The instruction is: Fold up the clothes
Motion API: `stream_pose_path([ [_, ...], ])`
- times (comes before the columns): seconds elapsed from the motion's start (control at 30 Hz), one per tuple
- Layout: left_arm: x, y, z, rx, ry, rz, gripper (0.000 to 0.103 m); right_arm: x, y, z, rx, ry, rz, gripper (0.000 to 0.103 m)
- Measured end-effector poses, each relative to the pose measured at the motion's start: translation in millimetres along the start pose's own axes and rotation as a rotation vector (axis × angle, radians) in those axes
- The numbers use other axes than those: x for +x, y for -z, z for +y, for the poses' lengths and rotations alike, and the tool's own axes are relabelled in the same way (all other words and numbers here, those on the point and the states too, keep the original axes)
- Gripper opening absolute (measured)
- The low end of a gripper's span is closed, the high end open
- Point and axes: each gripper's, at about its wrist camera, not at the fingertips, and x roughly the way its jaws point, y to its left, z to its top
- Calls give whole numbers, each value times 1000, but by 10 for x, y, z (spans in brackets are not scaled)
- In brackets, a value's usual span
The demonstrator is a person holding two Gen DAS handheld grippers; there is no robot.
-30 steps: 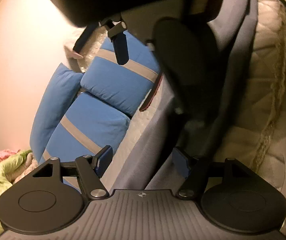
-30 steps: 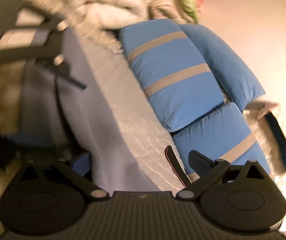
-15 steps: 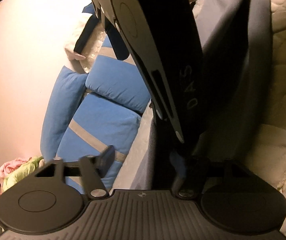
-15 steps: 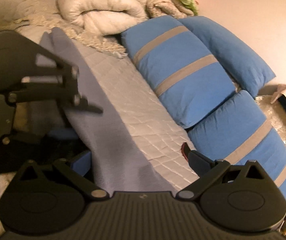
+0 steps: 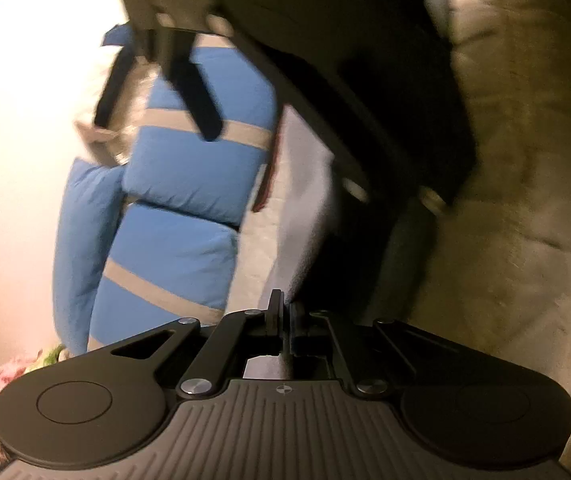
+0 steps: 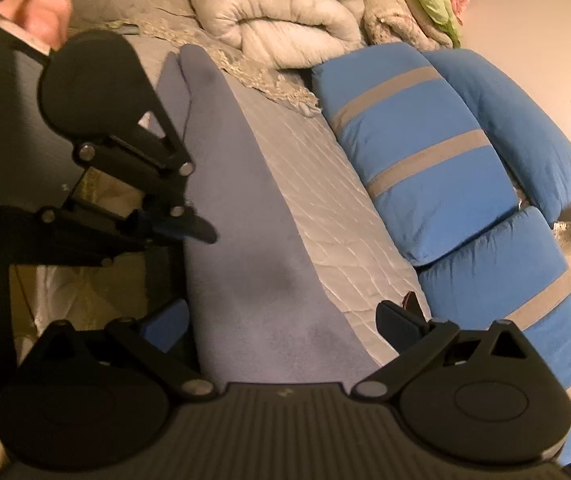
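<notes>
Left wrist view shows the left tool (image 5: 283, 322) clenched, its fingers pinched together at the near edge of the grey-blue garment (image 6: 253, 240), though whether cloth is really caught there I cannot tell; if it is only a thin pinch, lifting could let the fabric slip out and spoil the fold. Compared with a second ago, that tool has gone from wide apart to closed, while the right tool (image 6: 281, 322) stays released astride the garment lying on the bed (image 6: 325, 184) ahead, blue pillows (image 6: 425, 168) beyond.
</notes>
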Motion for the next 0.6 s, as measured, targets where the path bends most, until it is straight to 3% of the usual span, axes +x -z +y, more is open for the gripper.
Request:
stream_pose_path([
  [0.3, 5, 107, -169, 106, 94, 24, 2, -74, 96, -50, 96, -8, 44, 103],
  [0.6, 19, 290, -194, 229, 96, 10, 6, -4, 486, -558, 548, 89, 193, 103],
])
